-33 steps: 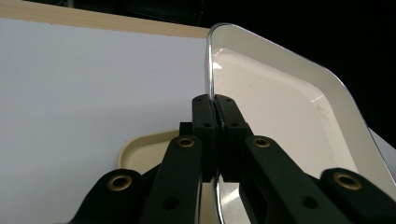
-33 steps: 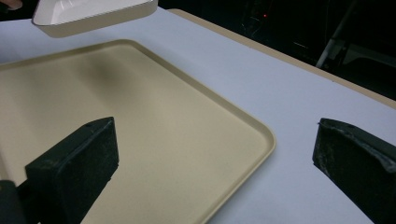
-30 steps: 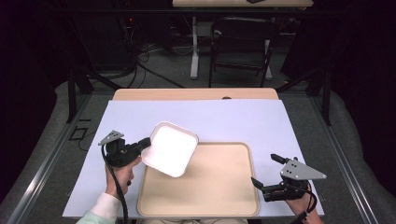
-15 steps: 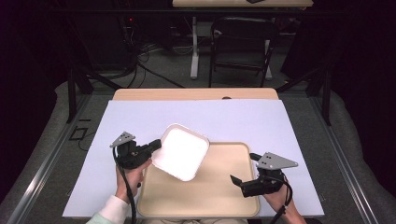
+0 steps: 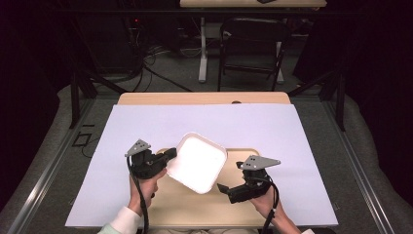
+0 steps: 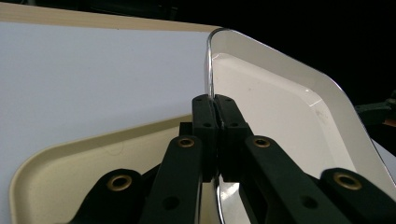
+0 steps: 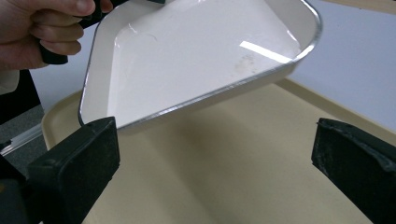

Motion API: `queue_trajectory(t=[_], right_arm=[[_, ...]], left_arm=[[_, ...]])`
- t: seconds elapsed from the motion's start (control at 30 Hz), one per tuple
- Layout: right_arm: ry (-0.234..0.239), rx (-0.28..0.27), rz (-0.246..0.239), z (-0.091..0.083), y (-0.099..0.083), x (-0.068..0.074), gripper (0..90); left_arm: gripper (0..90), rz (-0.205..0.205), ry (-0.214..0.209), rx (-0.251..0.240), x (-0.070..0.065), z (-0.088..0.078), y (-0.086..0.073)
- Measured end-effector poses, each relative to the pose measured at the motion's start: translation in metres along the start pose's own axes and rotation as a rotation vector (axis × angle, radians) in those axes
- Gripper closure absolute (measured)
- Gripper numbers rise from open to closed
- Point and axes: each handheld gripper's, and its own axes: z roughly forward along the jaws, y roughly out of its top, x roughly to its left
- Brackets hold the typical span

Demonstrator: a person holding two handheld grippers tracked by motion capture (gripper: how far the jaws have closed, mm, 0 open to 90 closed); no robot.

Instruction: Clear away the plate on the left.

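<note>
A white square dish point(image 5: 197, 163) with a metal-edged rim hangs tilted above the beige tray point(image 5: 181, 210). My left gripper point(image 5: 171, 155) is shut on the dish's left rim; in the left gripper view the jaws point(image 6: 215, 112) pinch the rim of the dish point(image 6: 280, 107) over the tray point(image 6: 93, 154). My right gripper point(image 5: 221, 187) stands open over the tray, close to the dish's lower right corner and apart from it. The right gripper view shows its wide-apart pads point(image 7: 74, 163) below the dish point(image 7: 196, 60), with the tray point(image 7: 224, 186) underneath and the other hand point(image 7: 42, 28) at top left.
A pale sheet point(image 5: 272, 131) covers the table under the tray, with a wooden strip point(image 5: 204, 98) along the far edge. A chair point(image 5: 253, 48) and table legs stand beyond the table in the dark.
The left gripper has carried the dish rightward, over the tray. The right gripper has moved left from the tray's right side to just beside the dish.
</note>
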Motion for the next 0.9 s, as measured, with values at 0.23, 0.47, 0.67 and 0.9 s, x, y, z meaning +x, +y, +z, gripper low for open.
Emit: queue_trajectory(t=[0.23, 0.47, 0.67, 0.9], right_arm=[[-0.023, 0.002, 0.063, 0.012, 0.004, -0.001, 15.5], [-0.040, 0.022, 0.118, 0.019, 0.005, -0.003, 30.4], [-0.036, 0.024, 0.146, 0.020, 0.004, -0.007, 44.6], [-0.048, 0.013, 0.140, 0.015, 0.005, -0.010, 56.7]], left_arm=[[88.0, 0.018, 0.019, 0.008, -0.005, 0.003, -0.003], [88.0, 0.048, 0.051, -0.002, -0.010, 0.004, -0.004], [87.7, 0.053, 0.027, 0.014, -0.012, 0.005, -0.006], [87.0, 0.061, -0.003, 0.039, -0.013, 0.004, -0.009]])
